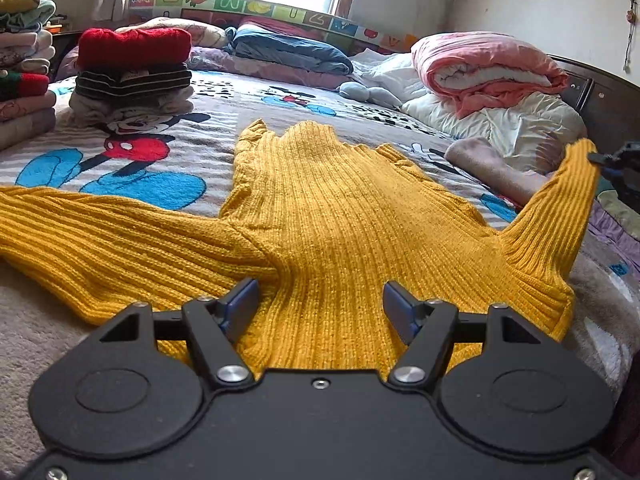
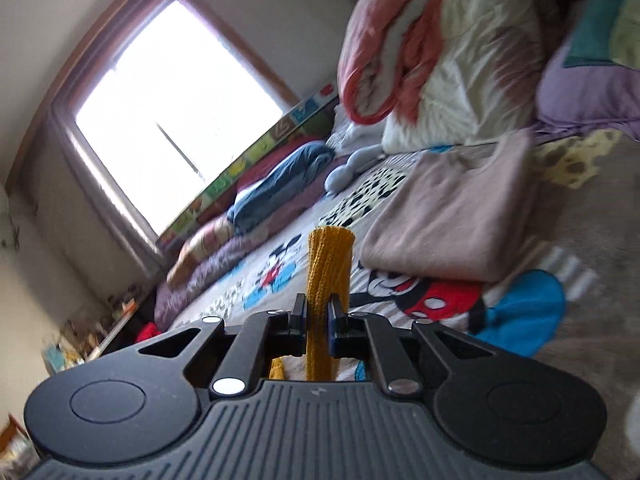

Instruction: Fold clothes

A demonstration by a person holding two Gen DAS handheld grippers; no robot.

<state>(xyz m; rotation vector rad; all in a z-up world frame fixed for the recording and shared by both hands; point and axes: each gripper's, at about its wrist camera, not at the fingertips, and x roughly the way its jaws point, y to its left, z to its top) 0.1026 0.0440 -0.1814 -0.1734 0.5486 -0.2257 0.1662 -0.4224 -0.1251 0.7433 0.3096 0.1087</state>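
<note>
On the bed, across a cartoon-mouse blanket [image 1: 132,148] — a mustard-yellow ribbed sweater [image 1: 320,208], spread flat with the body running away from the left wrist camera. One sleeve stretched out flat to the left, over the blanket. Other sleeve [image 1: 560,208] lifted off the bed at the right edge, pulled up and taut toward the right gripper [image 1: 600,158], only partly seen there.

Left gripper [image 1: 320,306] low over the near edge of the sweater, jaws standing wide apart, knit fabric visible between the blue pads [image 1: 240,304] but not pinched.

Right gripper [image 2: 318,316] clenched on the sleeve [image 2: 330,264] — cuff end sticking up past the fingertips, rest of the sleeve hanging down behind them. View from this side tilted and a little blurred.

Behind the sweater, at the left: a stack of folded clothes [image 1: 134,76] with a red knit on top. Further back, a blue folded blanket [image 1: 288,52] and a pink quilt [image 1: 488,68] on white bedding. Just beside the lifted sleeve, a folded beige garment [image 2: 456,220] lying on the blanket.
</note>
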